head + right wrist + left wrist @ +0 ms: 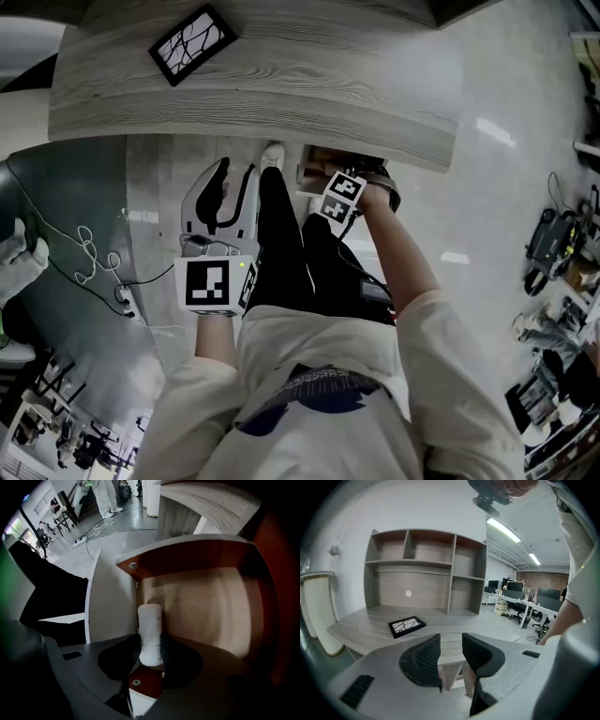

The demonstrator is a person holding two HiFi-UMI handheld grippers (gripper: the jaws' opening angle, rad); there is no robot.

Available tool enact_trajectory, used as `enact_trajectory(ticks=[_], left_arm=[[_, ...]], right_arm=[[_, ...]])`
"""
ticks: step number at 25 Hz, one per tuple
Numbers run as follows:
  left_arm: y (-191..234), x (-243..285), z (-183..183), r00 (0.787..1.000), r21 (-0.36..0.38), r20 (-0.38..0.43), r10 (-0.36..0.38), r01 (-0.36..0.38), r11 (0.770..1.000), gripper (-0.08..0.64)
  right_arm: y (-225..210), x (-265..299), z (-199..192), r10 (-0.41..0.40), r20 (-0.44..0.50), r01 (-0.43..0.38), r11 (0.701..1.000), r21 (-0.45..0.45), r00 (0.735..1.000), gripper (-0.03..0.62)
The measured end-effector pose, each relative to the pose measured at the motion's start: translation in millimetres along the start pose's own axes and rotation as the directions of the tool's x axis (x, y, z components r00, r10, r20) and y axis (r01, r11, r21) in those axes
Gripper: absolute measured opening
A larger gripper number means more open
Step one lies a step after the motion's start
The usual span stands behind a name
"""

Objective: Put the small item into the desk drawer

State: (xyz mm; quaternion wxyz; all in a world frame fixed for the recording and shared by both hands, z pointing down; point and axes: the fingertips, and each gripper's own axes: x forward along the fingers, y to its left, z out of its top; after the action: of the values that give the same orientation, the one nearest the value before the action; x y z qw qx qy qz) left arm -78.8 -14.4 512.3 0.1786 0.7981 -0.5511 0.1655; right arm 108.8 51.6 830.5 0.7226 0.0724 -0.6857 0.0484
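The small item (150, 631) is a white fuzzy roll standing upright between the jaws of my right gripper (151, 657), which is shut on its lower end. It hangs over the open desk drawer (206, 597), whose brown inside shows nothing else in it. In the head view the right gripper (343, 194) reaches under the front edge of the desk (281, 94) at the drawer (323, 161). My left gripper (234, 187) is held lower left of it, away from the drawer. Its jaws (451, 656) are open with nothing between them.
A black picture frame (192, 42) lies on the grey wood desktop (370, 630). A shelf unit (422, 569) stands at the back of the desk. The person's dark trousers (291, 253) are below the desk edge. A white cable (89, 253) trails on the floor at left.
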Motion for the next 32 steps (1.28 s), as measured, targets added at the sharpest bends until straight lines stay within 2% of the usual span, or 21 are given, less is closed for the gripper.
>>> enact_trajectory(ticks=[9, 23, 28, 32], left_arm=[[2.2, -2.0, -1.5, 1.000, -0.007, 0.002, 0.007, -0.007, 1.000, 0.140], [-11.2, 4.1, 13.5, 1.000, 0.013, 0.029, -0.003, 0.003, 1.000, 0.140], [-27.3, 5.4, 28.8, 0.998, 0.025, 0.058, -0.017, 0.016, 1.000, 0.140], [-45.3, 2.0, 49.8, 0.995, 0.041, 0.094, -0.030, 0.026, 0.999, 0.140]], right_arm=[[-0.3, -1.0, 1.0, 0.005, 0.018, -0.005, 1.000, 0.022, 1.000, 0.135], [-5.7, -34.5, 7.7, -0.005, 0.141, -0.007, 0.996, 0.089, 0.990, 0.156], [-11.4, -74.4, 13.5, -0.055, 0.248, 0.014, 0.986, 0.167, 0.967, 0.155], [-16.8, -127.6, 11.7, -0.118, 0.360, 0.007, 0.955, 0.296, 0.926, 0.152]])
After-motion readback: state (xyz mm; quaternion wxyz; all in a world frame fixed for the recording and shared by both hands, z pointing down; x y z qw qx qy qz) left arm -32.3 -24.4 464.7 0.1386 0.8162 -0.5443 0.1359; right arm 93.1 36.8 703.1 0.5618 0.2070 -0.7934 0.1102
